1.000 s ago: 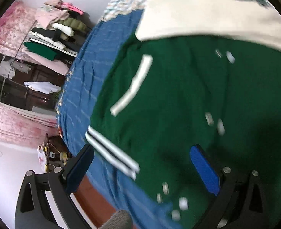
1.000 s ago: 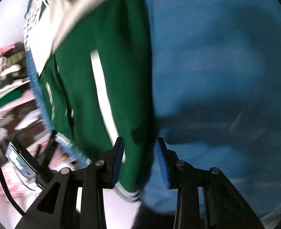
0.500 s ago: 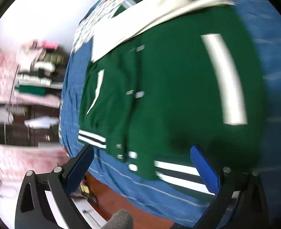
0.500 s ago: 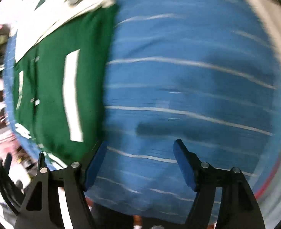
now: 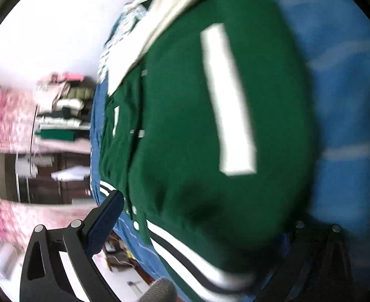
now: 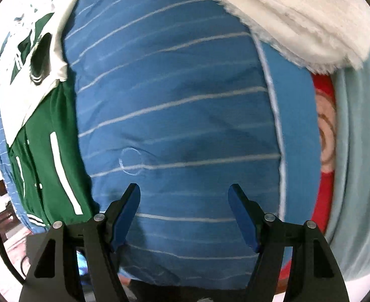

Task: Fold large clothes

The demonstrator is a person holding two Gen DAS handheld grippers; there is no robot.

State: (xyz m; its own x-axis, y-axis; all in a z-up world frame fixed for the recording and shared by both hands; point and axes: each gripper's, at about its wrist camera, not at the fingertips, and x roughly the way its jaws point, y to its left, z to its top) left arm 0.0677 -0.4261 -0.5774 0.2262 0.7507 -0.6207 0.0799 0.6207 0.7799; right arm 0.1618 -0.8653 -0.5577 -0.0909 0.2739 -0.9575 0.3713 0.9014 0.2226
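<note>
A green varsity jacket (image 5: 190, 130) with white sleeves, white pocket stripes and a striped hem lies on a blue striped bedspread (image 6: 175, 105). In the left wrist view it fills the middle. My left gripper (image 5: 200, 226) is wide open close over the jacket's hem; its left finger (image 5: 104, 221) shows, and the right finger is hidden behind the green cloth. In the right wrist view the jacket (image 6: 49, 156) lies at the far left. My right gripper (image 6: 185, 214) is open and empty over bare bedspread, to the right of the jacket.
A white fluffy blanket (image 6: 298, 20) lies at the bed's far right, beside a red cushion (image 6: 323, 156) and pale blue cloth. Stacked folded clothes (image 5: 61, 110) sit on shelves left of the bed. The bed's edge and floor lie below the left gripper.
My right gripper opened, let go of the jacket's edge and swung right over bare bedspread. The left gripper moved toward the jacket's hem and right side; the cloth now covers its right finger.
</note>
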